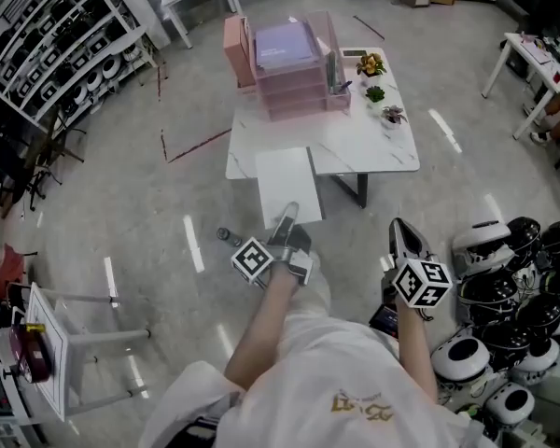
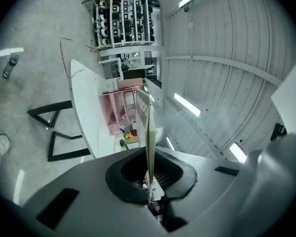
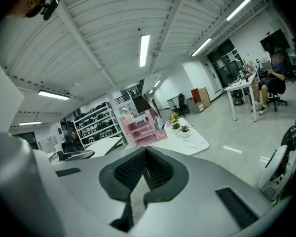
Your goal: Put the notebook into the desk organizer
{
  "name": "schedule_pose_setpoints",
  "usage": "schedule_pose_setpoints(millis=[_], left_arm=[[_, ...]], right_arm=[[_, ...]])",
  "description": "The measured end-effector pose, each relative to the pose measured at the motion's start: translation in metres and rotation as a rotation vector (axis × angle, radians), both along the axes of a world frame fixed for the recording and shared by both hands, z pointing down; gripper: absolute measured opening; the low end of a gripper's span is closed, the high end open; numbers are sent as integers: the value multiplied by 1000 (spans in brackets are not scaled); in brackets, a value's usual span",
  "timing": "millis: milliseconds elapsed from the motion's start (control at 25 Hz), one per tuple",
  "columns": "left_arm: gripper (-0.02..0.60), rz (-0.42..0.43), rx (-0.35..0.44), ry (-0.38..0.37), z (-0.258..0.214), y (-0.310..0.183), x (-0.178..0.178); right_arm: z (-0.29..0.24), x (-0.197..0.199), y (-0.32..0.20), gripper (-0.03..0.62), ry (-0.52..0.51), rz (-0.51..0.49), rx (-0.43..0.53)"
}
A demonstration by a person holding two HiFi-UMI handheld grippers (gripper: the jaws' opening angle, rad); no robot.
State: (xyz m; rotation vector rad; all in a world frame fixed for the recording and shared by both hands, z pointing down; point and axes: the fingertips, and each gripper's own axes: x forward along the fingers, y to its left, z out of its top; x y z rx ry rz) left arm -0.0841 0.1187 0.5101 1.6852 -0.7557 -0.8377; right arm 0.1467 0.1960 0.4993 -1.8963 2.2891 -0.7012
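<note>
Notebook (image 1: pixel 287 183) is clamped by its near edge in the left gripper (image 1: pixel 288 215), whose jaws are pressed shut on it. In the left gripper view it runs edge-on out from between them. In the head view its white cover faces up, and its far end overlaps the near edge of the table (image 1: pixel 373 147). The pink organizer (image 1: pixel 289 68) stands at the table's far side, well apart from the notebook. The right gripper (image 1: pixel 401 230) hangs off to the side, jaws together on nothing.
</note>
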Motion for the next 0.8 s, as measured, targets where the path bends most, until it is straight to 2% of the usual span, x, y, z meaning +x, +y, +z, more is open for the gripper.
schedule_pose_setpoints(millis=[200,480,800], left_arm=[[26,35,-24,33,-1,-80,8],[26,95,-67,34,8,-188,8],[26,133,-99,44,13,-258,3]], right_arm=[[6,-5,-82,12,15,0,-47],[5,-37,-196,12,55,-48,-85],[15,-61,-267,12,57,-59,-127]])
